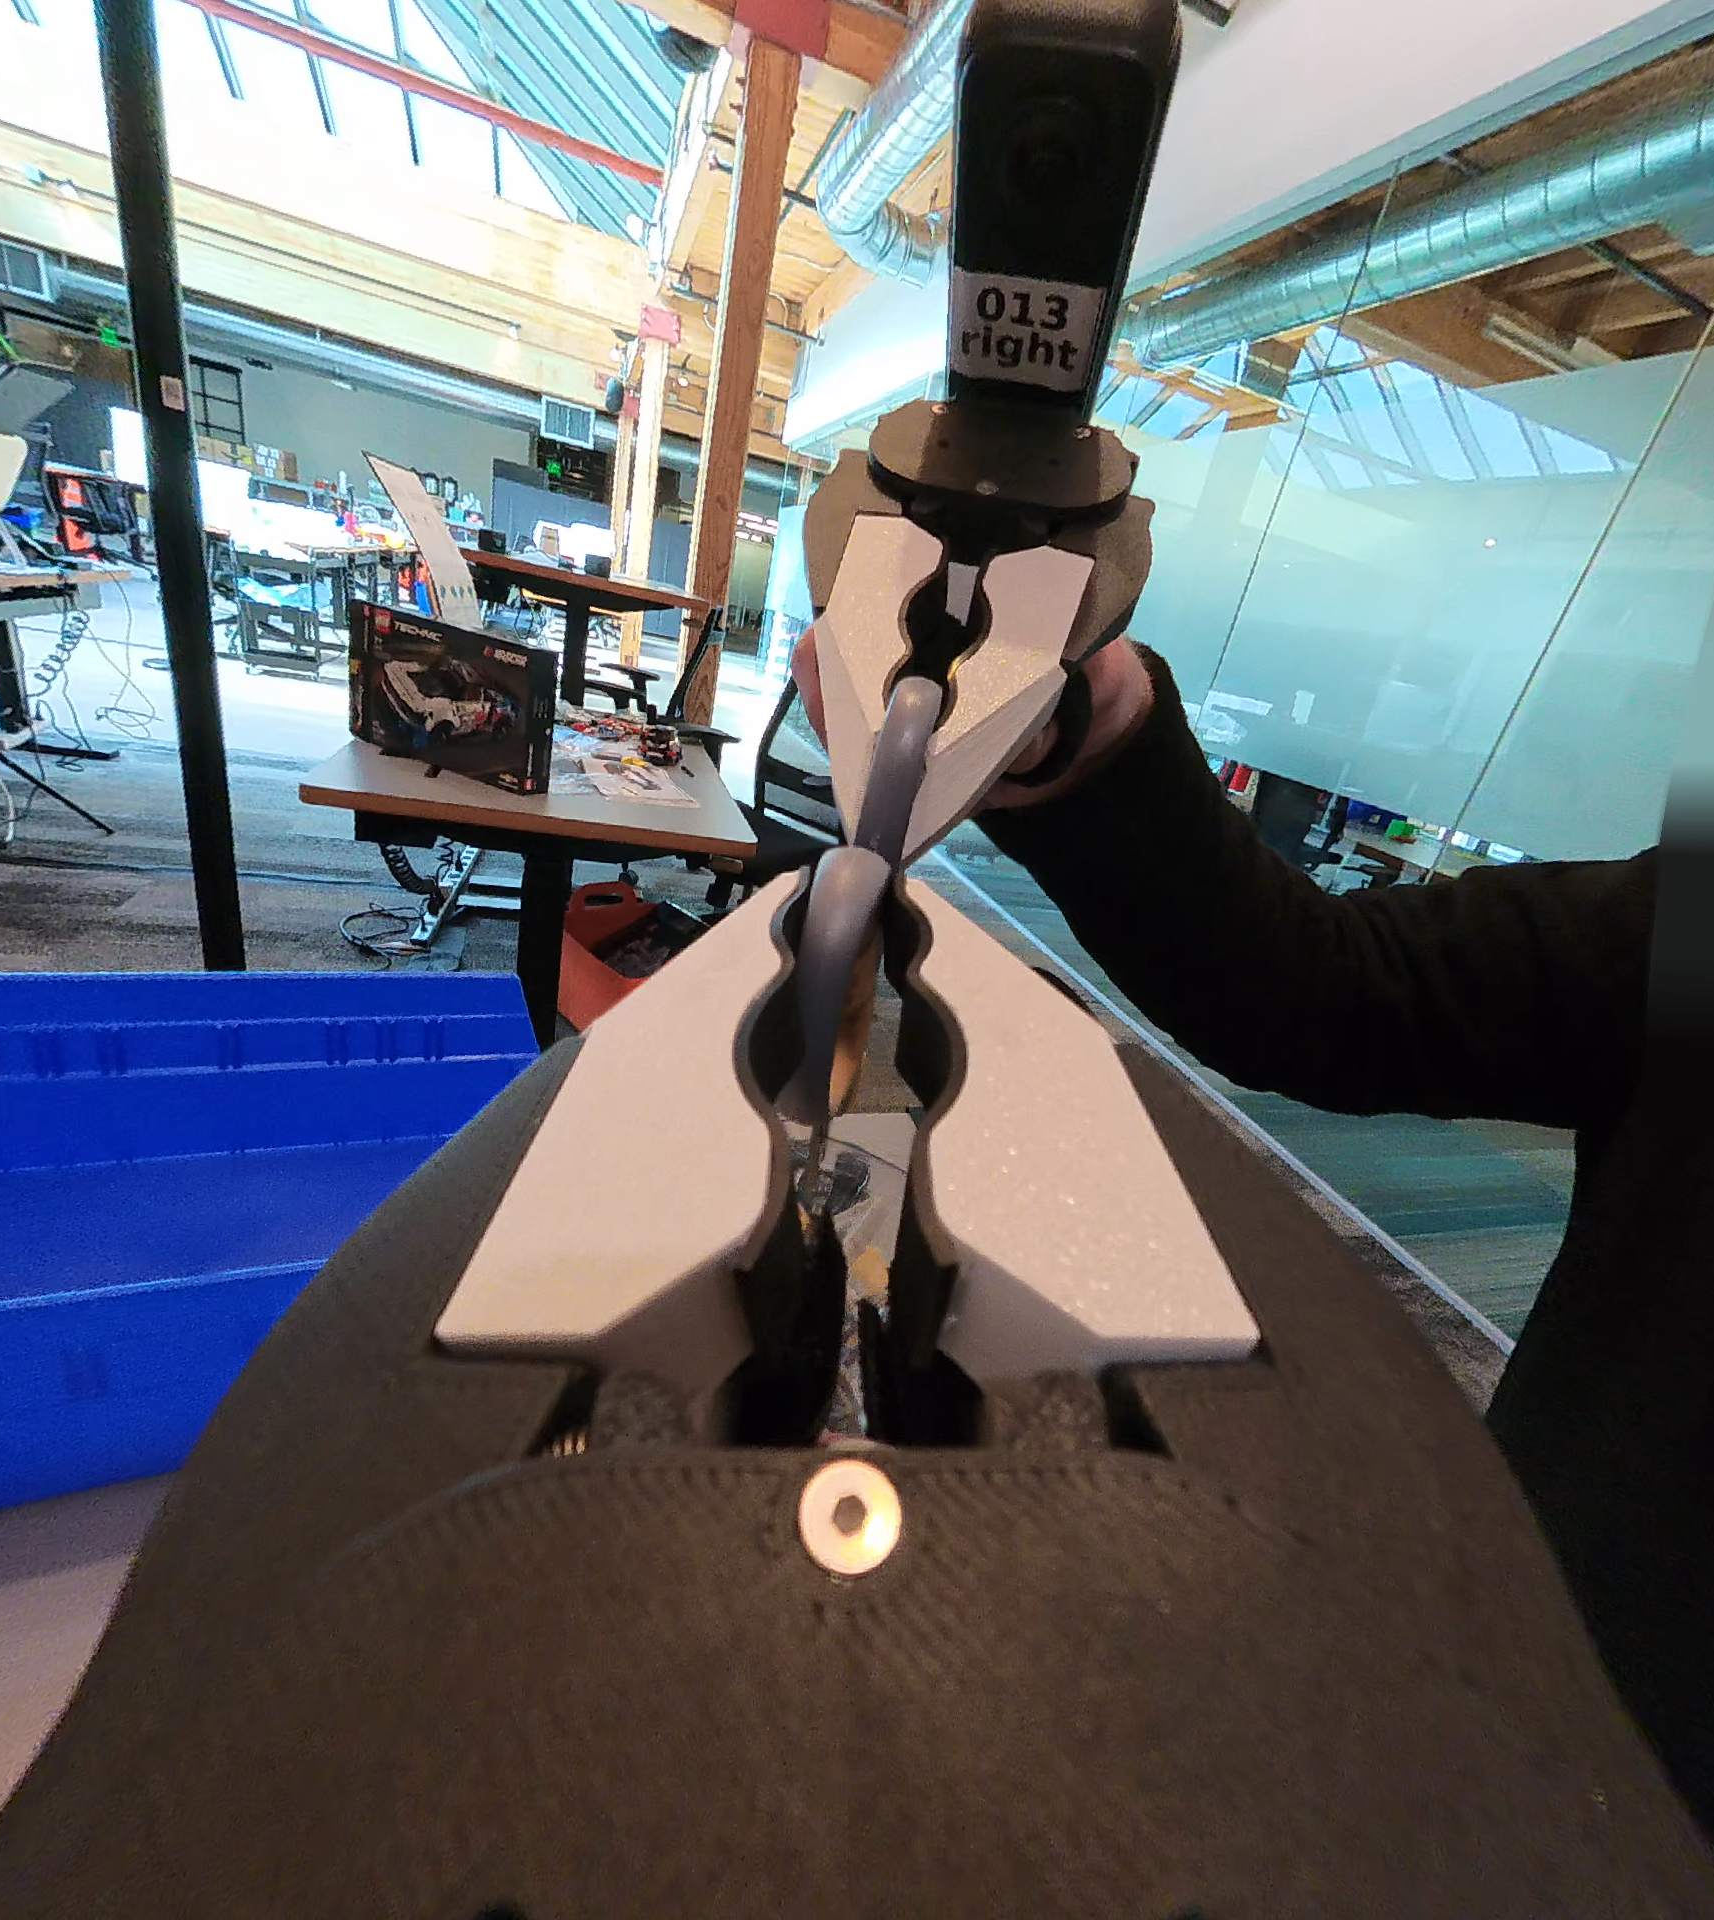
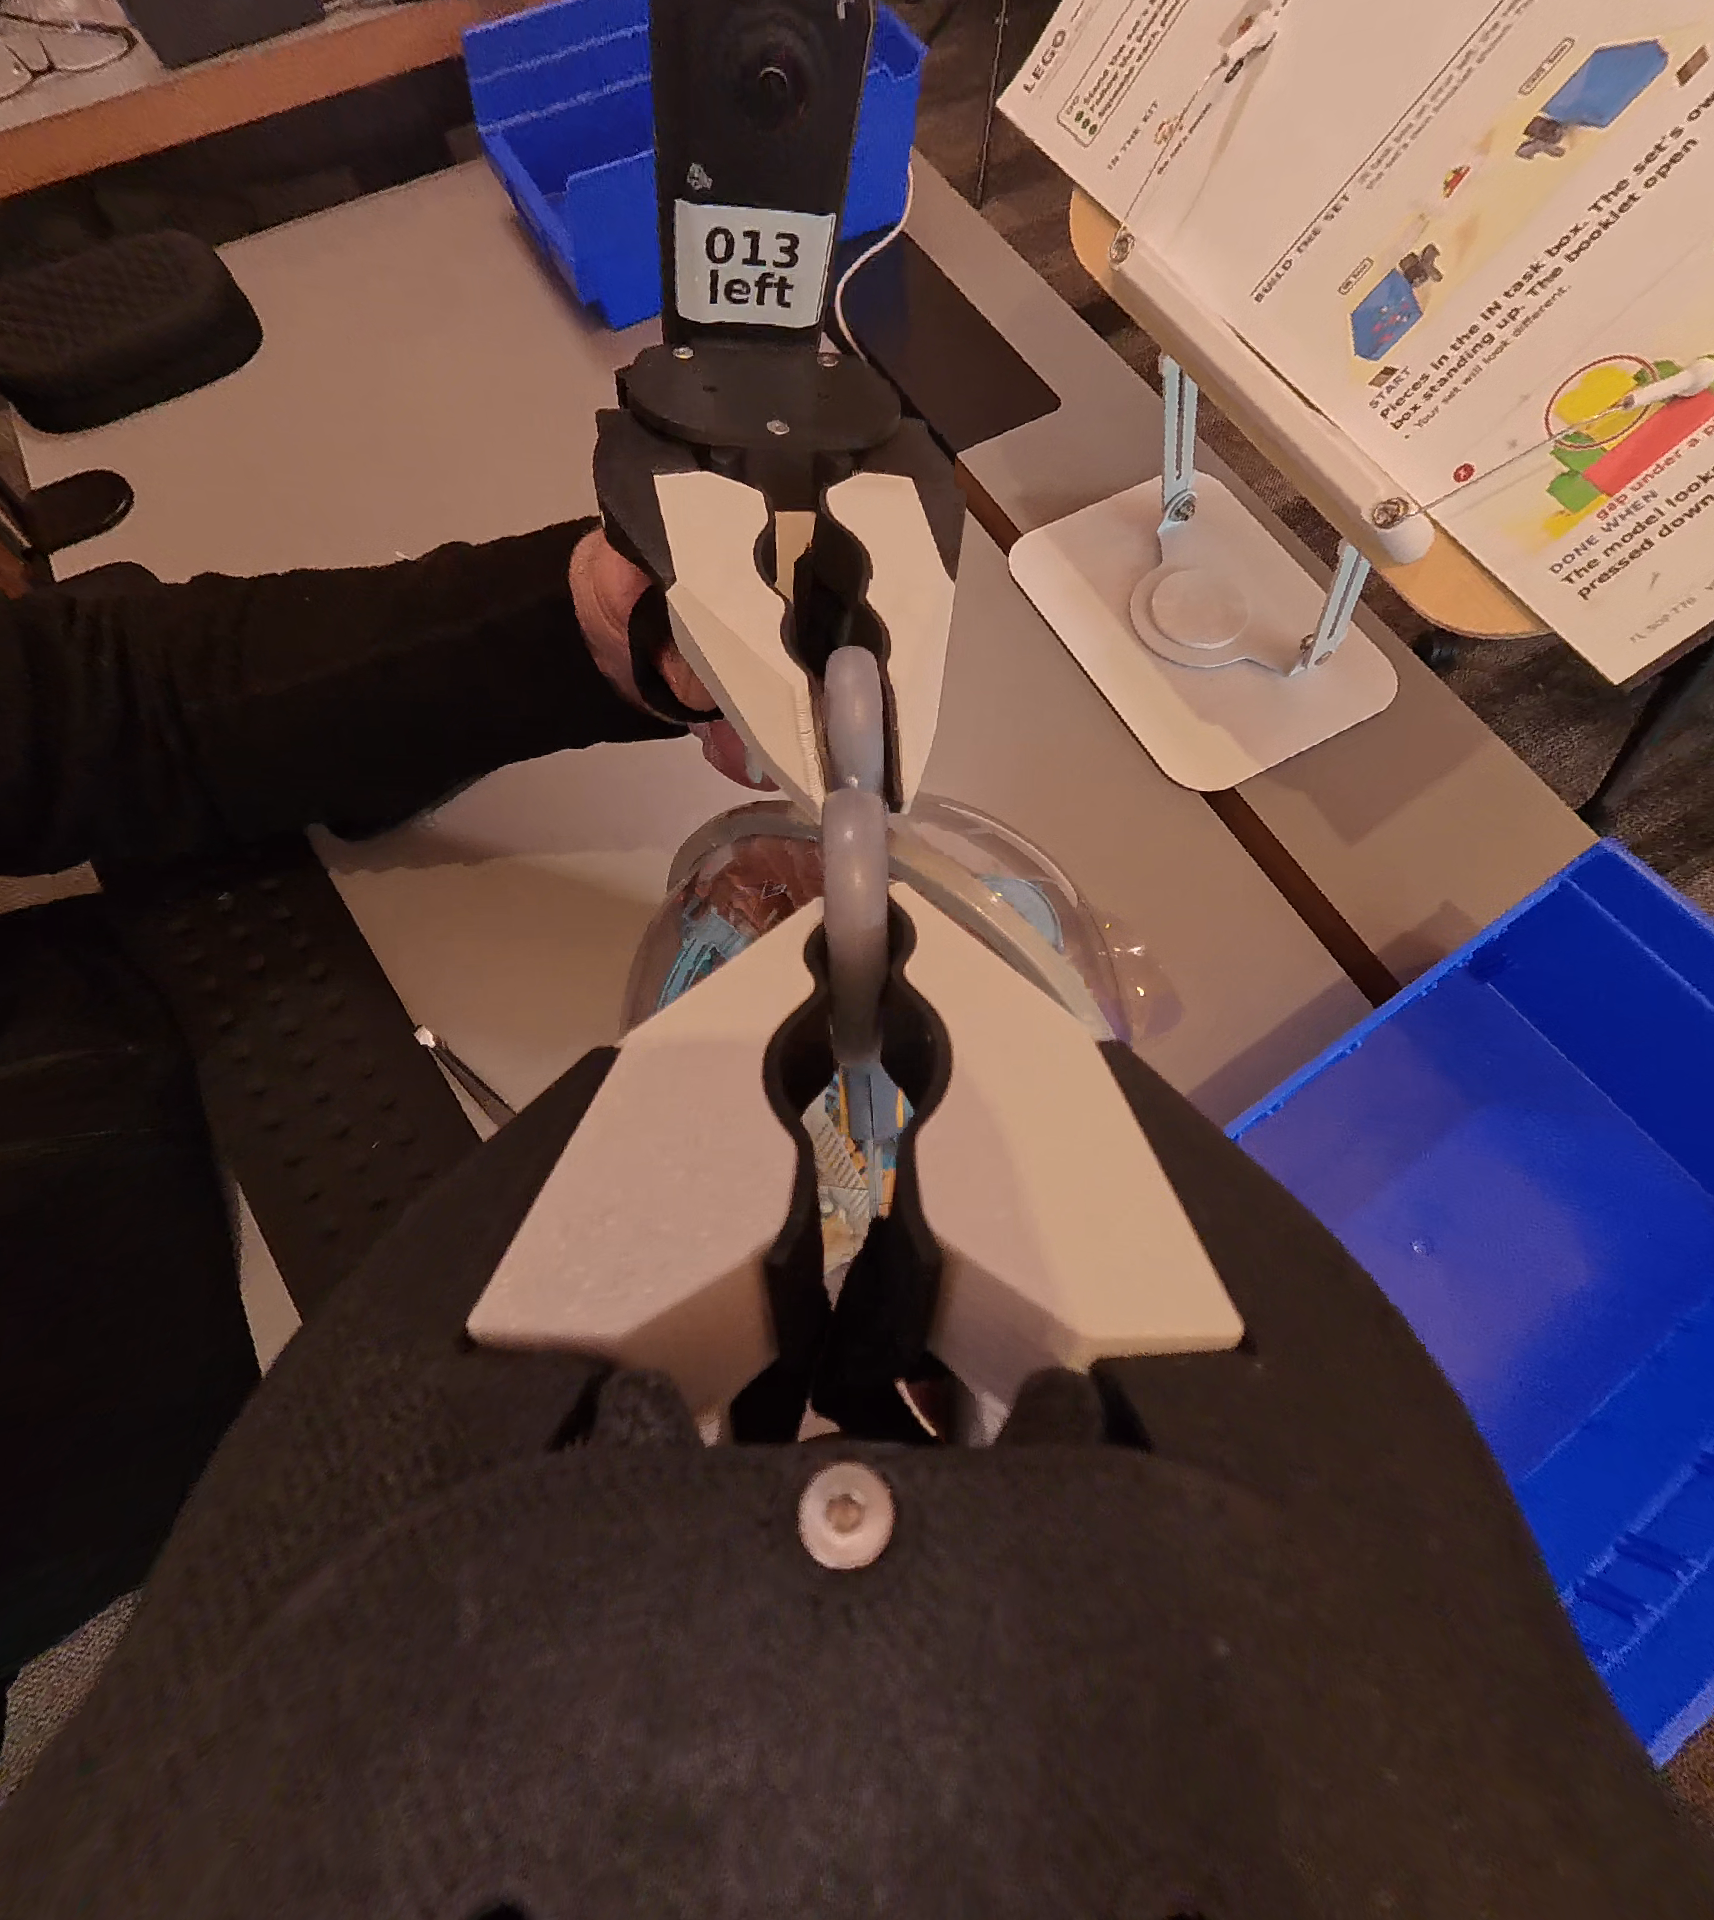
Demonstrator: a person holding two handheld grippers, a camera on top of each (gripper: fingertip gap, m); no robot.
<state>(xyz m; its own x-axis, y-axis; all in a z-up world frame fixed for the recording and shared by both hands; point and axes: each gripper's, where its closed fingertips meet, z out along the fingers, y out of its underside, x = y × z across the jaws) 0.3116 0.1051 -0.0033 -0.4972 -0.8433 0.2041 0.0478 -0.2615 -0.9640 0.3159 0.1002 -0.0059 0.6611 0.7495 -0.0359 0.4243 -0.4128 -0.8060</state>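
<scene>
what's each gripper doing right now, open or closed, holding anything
Left gripper: closed on one grey ring handle.
Right gripper: closed on the other grey ring handle, above a clear bag.

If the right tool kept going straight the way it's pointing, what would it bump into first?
Probably the left tool. It faces the right tool tip to tip, both shut on the same grey ring piece. Depth is hard to judge.
</scene>
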